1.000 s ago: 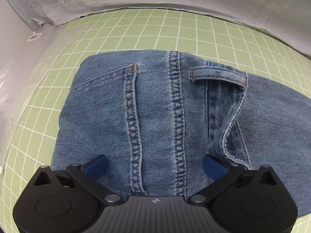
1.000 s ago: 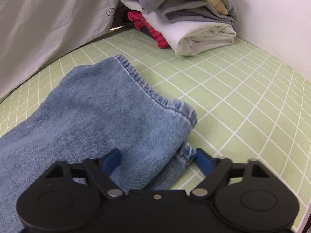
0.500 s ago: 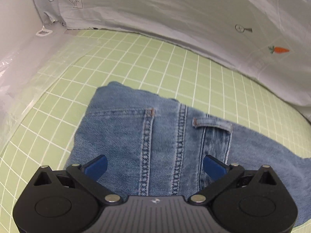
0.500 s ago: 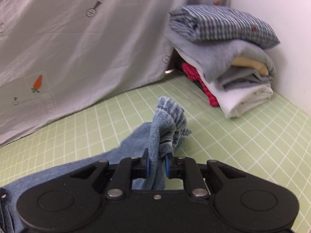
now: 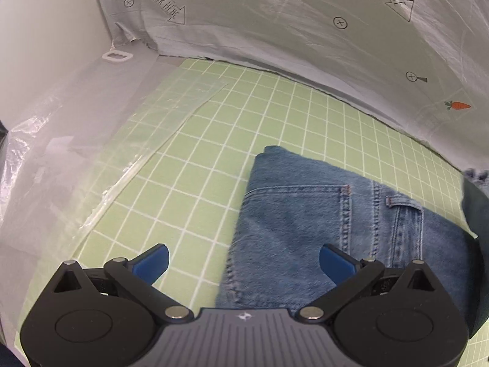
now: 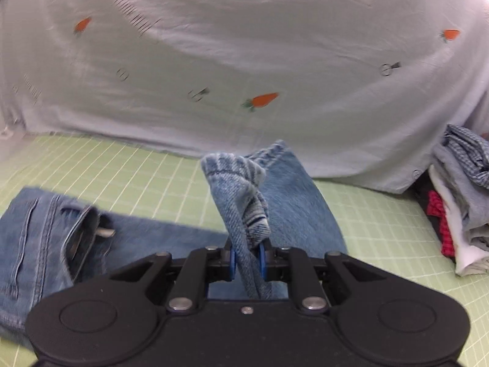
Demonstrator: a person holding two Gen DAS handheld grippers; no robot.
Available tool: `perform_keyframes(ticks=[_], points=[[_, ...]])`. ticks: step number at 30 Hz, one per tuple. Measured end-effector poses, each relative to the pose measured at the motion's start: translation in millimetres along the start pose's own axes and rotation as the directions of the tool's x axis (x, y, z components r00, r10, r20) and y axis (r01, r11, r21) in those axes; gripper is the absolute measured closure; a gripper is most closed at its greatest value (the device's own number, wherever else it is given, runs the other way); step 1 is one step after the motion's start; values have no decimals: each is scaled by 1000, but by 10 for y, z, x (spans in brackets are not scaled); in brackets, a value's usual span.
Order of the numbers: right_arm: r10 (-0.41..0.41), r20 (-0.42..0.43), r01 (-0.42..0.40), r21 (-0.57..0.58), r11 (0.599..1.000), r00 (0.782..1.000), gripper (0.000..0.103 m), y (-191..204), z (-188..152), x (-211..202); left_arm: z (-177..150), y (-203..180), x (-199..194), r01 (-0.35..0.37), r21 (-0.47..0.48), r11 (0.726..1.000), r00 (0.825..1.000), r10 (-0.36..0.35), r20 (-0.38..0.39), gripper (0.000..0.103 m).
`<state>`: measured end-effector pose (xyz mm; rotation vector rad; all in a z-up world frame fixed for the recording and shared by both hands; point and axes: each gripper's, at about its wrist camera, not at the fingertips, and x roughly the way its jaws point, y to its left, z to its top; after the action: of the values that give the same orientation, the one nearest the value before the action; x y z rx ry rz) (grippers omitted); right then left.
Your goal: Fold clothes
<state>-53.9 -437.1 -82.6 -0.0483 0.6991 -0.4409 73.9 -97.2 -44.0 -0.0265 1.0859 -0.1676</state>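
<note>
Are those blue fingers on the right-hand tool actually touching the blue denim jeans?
Touching. The right wrist view shows the right gripper with its blue fingers pressed on both sides of the blue denim jeans' hem.

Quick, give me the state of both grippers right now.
Left gripper: open, holding nothing, above the jeans.
Right gripper: shut on the jeans' hem end, lifted off the mat.

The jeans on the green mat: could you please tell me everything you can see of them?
The jeans are faded blue denim with paler stitched seams, a back pocket and a belt loop. The waist end lies flat on the grid mat. The hem end is lifted and bunched, pinched in the shut right claw and curling above it. The open left claw hovers by the waist end without touching.
</note>
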Motion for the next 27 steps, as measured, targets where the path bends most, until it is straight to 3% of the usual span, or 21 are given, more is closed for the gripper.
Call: perform_keyframes(ticks=[3, 6, 11, 18, 20, 24, 27], points=[[-19, -114, 17, -13, 1000, 993, 87, 407, -405, 117, -137, 244, -28, -8, -9, 1000, 999, 8, -35, 0], [-59, -165, 54, -32, 998, 985, 87, 593, -665, 146, -274, 433, -38, -17, 14, 1000, 998, 18, -64, 0], [-81, -180, 75, -42, 996, 980, 84, 638, -701, 82, -419, 582, 62, -7, 50, 999, 993, 13, -121, 0], [-19, -221, 56, 164, 985, 975, 66, 502, -681, -188, -322, 463, 71, 30, 70, 997, 994, -22, -108, 0], [-23, -209, 67, 204, 977, 978, 58, 400, -649, -271, -265, 388, 36, 43, 70, 997, 995, -37, -88, 0], [-90, -158, 129, 263, 956, 983, 2, 159, -578, -390, -188, 218, -24, 62, 64, 996, 997, -58, -60, 0], [-118, -137, 153, 278, 948, 983, 0, -36, -537, -406, -171, 71, -56, 79, 61, 995, 996, -77, -44, 0]])
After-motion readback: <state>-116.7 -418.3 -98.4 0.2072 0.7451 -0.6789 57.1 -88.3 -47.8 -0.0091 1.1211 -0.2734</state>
